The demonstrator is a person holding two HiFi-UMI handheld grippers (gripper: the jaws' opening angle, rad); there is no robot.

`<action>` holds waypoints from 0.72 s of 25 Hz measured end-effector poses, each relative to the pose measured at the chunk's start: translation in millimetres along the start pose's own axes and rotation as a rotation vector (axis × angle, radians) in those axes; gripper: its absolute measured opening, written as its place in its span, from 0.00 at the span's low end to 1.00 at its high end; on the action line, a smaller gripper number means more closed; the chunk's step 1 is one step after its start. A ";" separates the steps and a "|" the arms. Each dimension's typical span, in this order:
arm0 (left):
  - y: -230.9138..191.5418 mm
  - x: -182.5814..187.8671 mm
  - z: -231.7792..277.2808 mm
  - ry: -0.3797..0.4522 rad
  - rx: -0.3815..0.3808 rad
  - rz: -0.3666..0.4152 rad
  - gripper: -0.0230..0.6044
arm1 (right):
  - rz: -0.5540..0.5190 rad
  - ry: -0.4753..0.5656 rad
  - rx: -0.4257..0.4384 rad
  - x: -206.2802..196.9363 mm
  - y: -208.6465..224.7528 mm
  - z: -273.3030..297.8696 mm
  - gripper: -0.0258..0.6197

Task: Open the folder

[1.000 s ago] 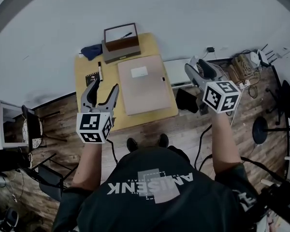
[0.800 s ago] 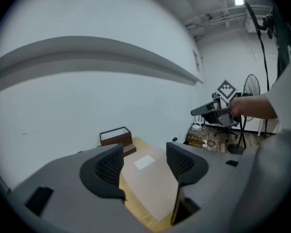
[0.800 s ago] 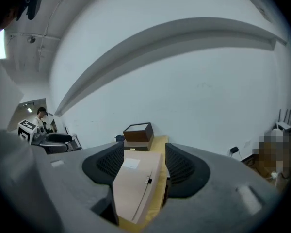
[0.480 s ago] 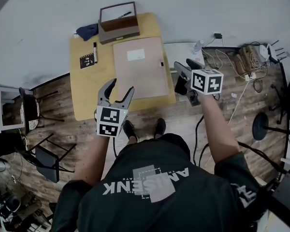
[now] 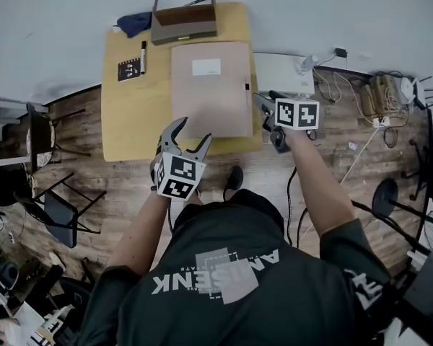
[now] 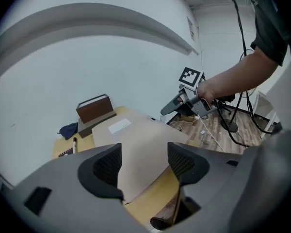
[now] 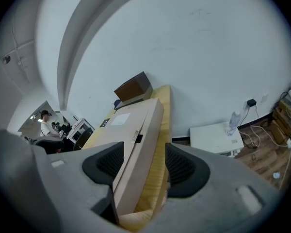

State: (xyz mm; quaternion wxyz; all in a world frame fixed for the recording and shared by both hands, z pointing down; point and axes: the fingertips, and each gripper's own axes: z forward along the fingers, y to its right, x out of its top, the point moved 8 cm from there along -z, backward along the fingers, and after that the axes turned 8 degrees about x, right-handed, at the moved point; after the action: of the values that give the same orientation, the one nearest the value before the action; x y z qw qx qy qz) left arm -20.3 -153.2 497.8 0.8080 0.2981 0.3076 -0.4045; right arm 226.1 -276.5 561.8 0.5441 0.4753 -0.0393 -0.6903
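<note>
1. Centrally: flat beige cardboard folder [image 5: 209, 89], closed, lies on yellow wooden table [image 5: 130, 125], white label up, black clasp [image 5: 247, 86] on its right edge.
2. L. gripper [image 5: 190, 135]: jaws opening, nothing pinched; folder's near corner shows btwn them.
3. R. gripper [image 7: 140, 161]: jaws spread, aimed at folder's right edge nr clasp; pads not pressing.
4. Table's far end: brown open box [image 5: 184, 13], black marker [image 5: 143, 58].

Yellow table [image 5: 130, 128], far edge: brown box [image 5: 185, 13], blue cloth [image 5: 133, 24] beside it. Left part: marker [image 5: 143, 57] beside black notebook [image 5: 128, 69]. Floor, right: white unit [image 5: 278, 73], cables [image 5: 346, 85].
</note>
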 end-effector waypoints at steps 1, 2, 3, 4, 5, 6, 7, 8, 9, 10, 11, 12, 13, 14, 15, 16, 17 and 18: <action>3.7 -2.9 2.1 -0.010 0.002 0.004 0.48 | 0.010 -0.011 0.009 -2.8 3.3 4.4 0.43; 7.1 -5.6 3.9 -0.020 0.004 0.009 0.48 | 0.019 -0.020 0.016 -5.2 6.3 8.4 0.43; 10.3 -7.8 5.7 -0.029 0.005 0.016 0.48 | 0.027 -0.026 0.021 -7.0 9.3 12.1 0.43; 13.3 -9.6 7.4 -0.036 0.005 0.025 0.48 | 0.035 -0.032 0.025 -8.2 12.1 15.6 0.43; 16.1 -11.0 9.0 -0.042 0.004 0.035 0.48 | 0.043 -0.036 0.029 -9.1 14.8 18.9 0.43; 18.9 -12.3 10.5 -0.048 0.003 0.043 0.48 | 0.051 -0.042 0.033 -10.1 17.4 21.9 0.43; 21.6 -13.4 11.8 -0.054 0.002 0.050 0.48 | 0.057 -0.049 0.037 -11.4 19.7 24.6 0.43; 23.8 -14.4 13.2 -0.060 0.001 0.056 0.48 | 0.063 -0.056 0.043 -12.9 21.6 26.7 0.43; 25.5 -15.0 14.7 -0.066 0.003 0.061 0.48 | 0.072 -0.060 0.051 -14.1 23.2 28.4 0.43; 26.6 -15.4 16.3 -0.070 0.005 0.067 0.48 | 0.087 -0.061 0.061 -14.7 24.6 29.5 0.43; 27.5 -15.6 17.9 -0.074 0.007 0.075 0.48 | 0.104 -0.058 0.071 -15.0 25.8 30.2 0.43; 28.5 -16.0 19.4 -0.076 0.007 0.083 0.48 | 0.120 -0.056 0.080 -15.3 26.7 30.6 0.43; 29.6 -16.7 20.7 -0.080 0.007 0.092 0.48 | 0.131 -0.054 0.088 -15.8 27.2 31.0 0.43; 30.9 -17.6 22.0 -0.084 0.006 0.101 0.48 | 0.138 -0.053 0.095 -16.5 27.5 31.4 0.43; 32.2 -18.6 23.6 -0.090 0.006 0.109 0.48 | 0.142 -0.053 0.099 -17.0 27.5 32.0 0.43; 33.8 -19.5 25.7 -0.096 0.007 0.121 0.49 | 0.144 -0.053 0.101 -17.2 27.5 32.4 0.43; 35.8 -20.4 28.4 -0.105 0.007 0.139 0.50 | 0.145 -0.054 0.101 -17.2 27.4 32.8 0.43; 38.6 -21.3 31.6 -0.114 0.004 0.164 0.50 | 0.146 -0.054 0.101 -16.9 27.4 32.9 0.43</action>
State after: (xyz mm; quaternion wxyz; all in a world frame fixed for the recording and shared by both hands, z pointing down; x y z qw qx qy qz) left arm 9.7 -147.1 542.5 0.8542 0.3002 0.2347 -0.3538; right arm 221.9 -289.5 605.8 0.5672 0.4793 -0.1232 -0.6584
